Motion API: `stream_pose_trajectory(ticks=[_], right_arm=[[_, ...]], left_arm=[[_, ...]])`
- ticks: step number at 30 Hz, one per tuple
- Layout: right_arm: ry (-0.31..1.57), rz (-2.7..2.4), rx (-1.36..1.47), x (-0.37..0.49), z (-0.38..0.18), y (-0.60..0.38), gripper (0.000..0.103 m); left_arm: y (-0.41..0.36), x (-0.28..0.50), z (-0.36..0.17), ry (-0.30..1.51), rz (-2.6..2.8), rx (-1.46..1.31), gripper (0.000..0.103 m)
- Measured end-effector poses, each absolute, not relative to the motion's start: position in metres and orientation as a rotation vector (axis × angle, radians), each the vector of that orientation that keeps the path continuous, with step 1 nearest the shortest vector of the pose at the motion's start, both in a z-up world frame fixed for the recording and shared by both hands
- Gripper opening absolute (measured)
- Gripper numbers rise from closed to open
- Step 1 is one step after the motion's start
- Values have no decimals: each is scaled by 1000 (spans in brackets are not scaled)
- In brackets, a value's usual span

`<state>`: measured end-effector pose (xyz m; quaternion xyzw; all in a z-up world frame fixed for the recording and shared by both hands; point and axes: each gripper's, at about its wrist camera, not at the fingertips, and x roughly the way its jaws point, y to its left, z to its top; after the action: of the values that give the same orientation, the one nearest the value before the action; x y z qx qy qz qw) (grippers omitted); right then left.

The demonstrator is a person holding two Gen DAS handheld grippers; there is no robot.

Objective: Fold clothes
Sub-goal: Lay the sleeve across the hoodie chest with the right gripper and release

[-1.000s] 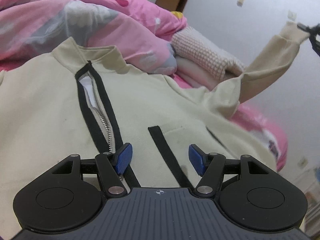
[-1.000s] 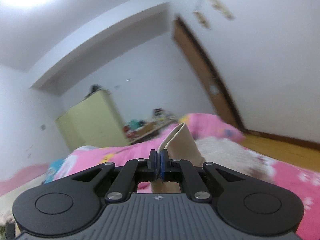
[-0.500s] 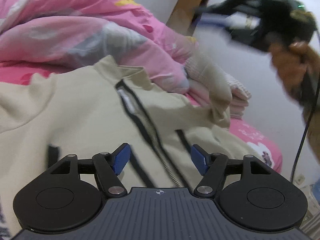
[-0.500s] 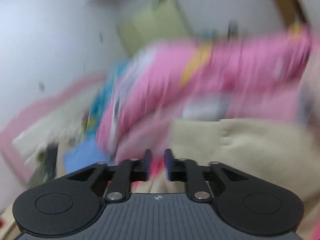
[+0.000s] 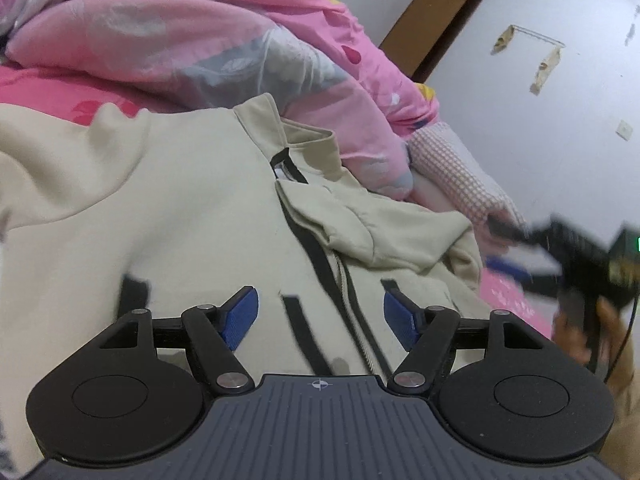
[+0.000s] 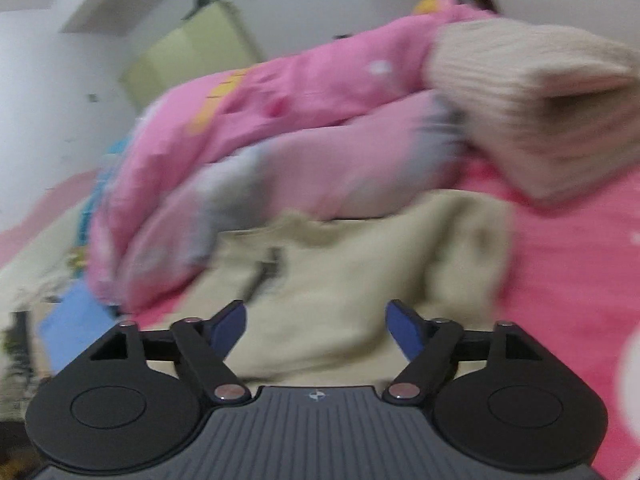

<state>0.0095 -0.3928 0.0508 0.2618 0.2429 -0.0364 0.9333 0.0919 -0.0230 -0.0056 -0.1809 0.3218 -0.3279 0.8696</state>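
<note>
A cream zip sweatshirt (image 5: 168,216) with black trim lies spread on the pink bed. Its right sleeve (image 5: 384,228) is folded over the chest, next to the zipper (image 5: 352,304). My left gripper (image 5: 320,316) hovers open low over the chest, nothing between its blue pads. My right gripper (image 6: 316,328) is opening wide above the sweatshirt (image 6: 340,280) near the collar, with its pads apart and clear of the cloth. In the left wrist view, blurred, it is the right gripper (image 5: 504,248) in a hand beyond the garment's right edge.
A bunched pink quilt (image 5: 192,48) lies just behind the collar. A folded knitted item (image 6: 540,100) sits on the pink sheet (image 6: 580,280) beside it. A brown door (image 5: 432,24), a white wall and a green cabinet (image 6: 192,52) stand beyond the bed.
The right gripper let go of the sleeve cuff it held up high and dropped toward the bed. The sleeve now lies across the chest. The left gripper slid sideways over the garment and rolled.
</note>
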Motion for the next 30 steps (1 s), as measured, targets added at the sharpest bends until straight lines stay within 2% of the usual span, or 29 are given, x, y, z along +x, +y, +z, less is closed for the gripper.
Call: stream_pose_trajectory(ticks=[6,10,15,16,19,22,26,30], right_arm=[[496,-1,607,0,12,-404,102],[487,-4,626,-1,-18,-408,103],[410,70,814,-12,-28,-434,103],[402,76,831,-14,-29,-436,103],[404,76,825,-15,-28,-435,103],[420,64,784,-13,-25,-430,103],[428,57,750,-13,-25,-425,103],[427,55,752,-13,-24,-426,103]], left_arm=[[-57,120,3,680,-657,-381,70],[-84,138,3,721,-626,-306,70],[-104,152,3,730,-608,-226,66],[-107,152,3,731,-602,-210,65],[-116,156,-2,763,-574,-182,51],[-123,155,-4,754,-552,-154,45],[-129,147,1,701,-539,-125,26],[-130,145,7,667,-563,-170,26]])
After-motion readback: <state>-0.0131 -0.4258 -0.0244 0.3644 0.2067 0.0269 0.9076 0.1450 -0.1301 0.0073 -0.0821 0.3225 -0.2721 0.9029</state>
